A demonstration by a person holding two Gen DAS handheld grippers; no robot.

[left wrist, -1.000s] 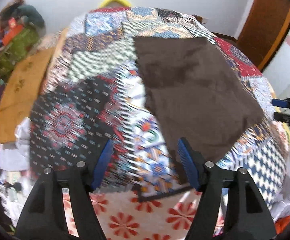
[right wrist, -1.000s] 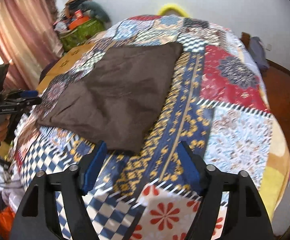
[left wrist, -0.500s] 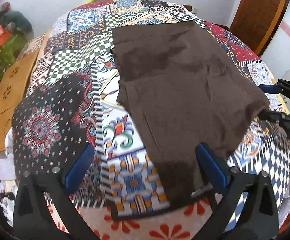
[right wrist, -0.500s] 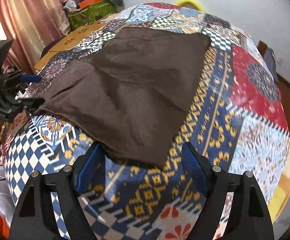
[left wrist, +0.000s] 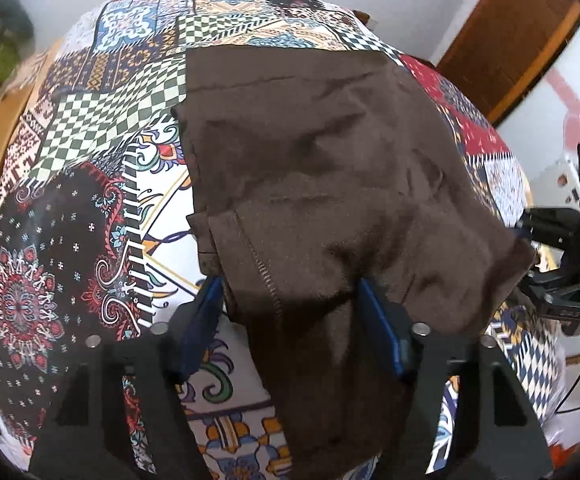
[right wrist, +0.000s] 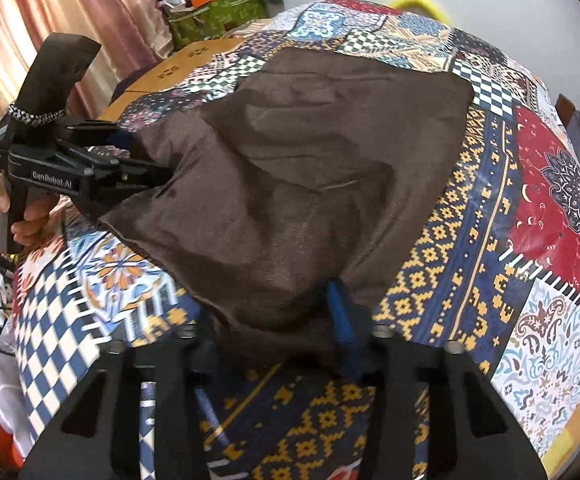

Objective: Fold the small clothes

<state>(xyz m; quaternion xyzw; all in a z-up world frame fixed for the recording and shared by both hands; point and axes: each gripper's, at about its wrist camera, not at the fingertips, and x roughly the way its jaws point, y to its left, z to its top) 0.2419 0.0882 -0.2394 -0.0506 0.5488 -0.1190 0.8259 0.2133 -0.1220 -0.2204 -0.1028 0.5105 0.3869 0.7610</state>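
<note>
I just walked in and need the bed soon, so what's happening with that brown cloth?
A person is folding a small brown garment on a bed covered with a patchwork bedspread, using a handheld gripper in each hand. The left gripper and the right gripper each have one near corner of the garment between their blue fingers, and both are closing on it. The near edge is bunched at the grippers; the far part lies flat. No fold has been made yet.

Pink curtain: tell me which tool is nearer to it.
Left. The left tool, jaws closing on the brown garment, is on the side toward the pink curtain; the right tool, jaws closing on its other corner, is farther off.
</note>
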